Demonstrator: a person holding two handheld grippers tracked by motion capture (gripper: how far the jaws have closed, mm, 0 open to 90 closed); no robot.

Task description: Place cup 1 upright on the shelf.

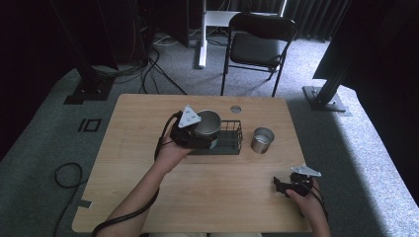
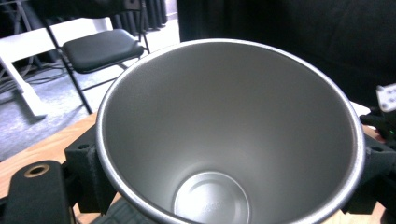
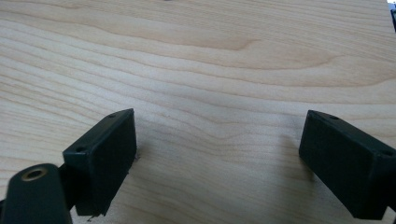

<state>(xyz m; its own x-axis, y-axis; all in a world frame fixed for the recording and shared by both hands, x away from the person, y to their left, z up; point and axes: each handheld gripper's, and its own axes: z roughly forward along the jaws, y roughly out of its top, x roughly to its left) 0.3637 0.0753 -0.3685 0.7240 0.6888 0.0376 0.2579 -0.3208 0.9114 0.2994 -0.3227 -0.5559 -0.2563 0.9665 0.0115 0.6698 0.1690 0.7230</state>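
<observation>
A person's left hand holds my left gripper (image 1: 201,138), shut on a large steel cup (image 1: 206,124) at the left end of a black wire basket (image 1: 230,140). In the left gripper view the cup (image 2: 224,130) is empty, its mouth faces the camera, and black pads (image 2: 86,168) press on its sides. A smaller steel cup (image 1: 262,140) stands upright on the table just right of the basket. My right gripper (image 1: 279,186) rests near the table's front right corner. In the right gripper view it (image 3: 219,158) is open over bare wood (image 3: 210,70).
The wooden table (image 1: 148,197) has a round grommet (image 1: 235,109) near its far edge. A black folding chair (image 1: 257,47) stands beyond the table. Cables lie on the grey carpet to the left (image 1: 66,175).
</observation>
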